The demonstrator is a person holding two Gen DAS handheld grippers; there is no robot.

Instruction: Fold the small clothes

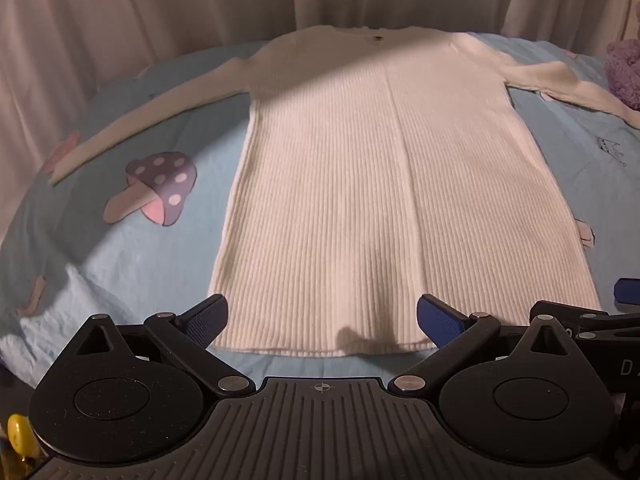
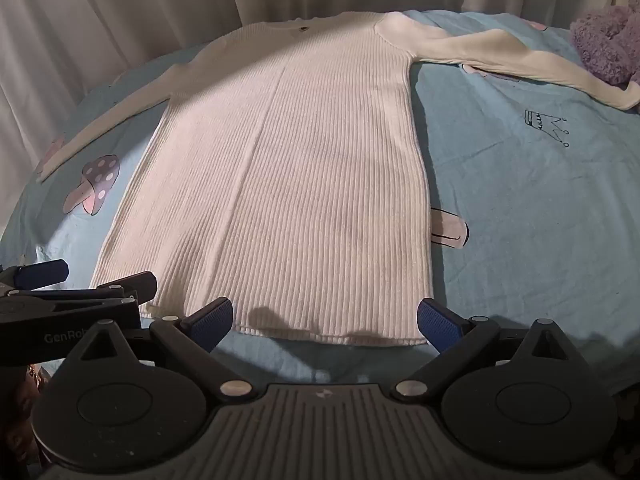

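Note:
A white ribbed long-sleeved sweater [image 1: 360, 184] lies flat on a light blue bedsheet [image 1: 132, 264], hem toward me, both sleeves spread outward; it also shows in the right wrist view [image 2: 288, 184]. My left gripper [image 1: 322, 320] is open and empty, hovering just before the hem's left half. My right gripper [image 2: 325, 320] is open and empty, just before the hem's right half. The left gripper's fingers [image 2: 40, 274] show at the left edge of the right wrist view, and a right gripper finger [image 1: 628, 290] shows at the right edge of the left wrist view.
The sheet has a purple mushroom print [image 1: 156, 188] left of the sweater and a small crown drawing [image 2: 546, 126] to its right. A purple plush toy [image 2: 608, 44] sits at the far right by the right sleeve's cuff. Beige curtains [image 1: 160, 8] hang behind the bed.

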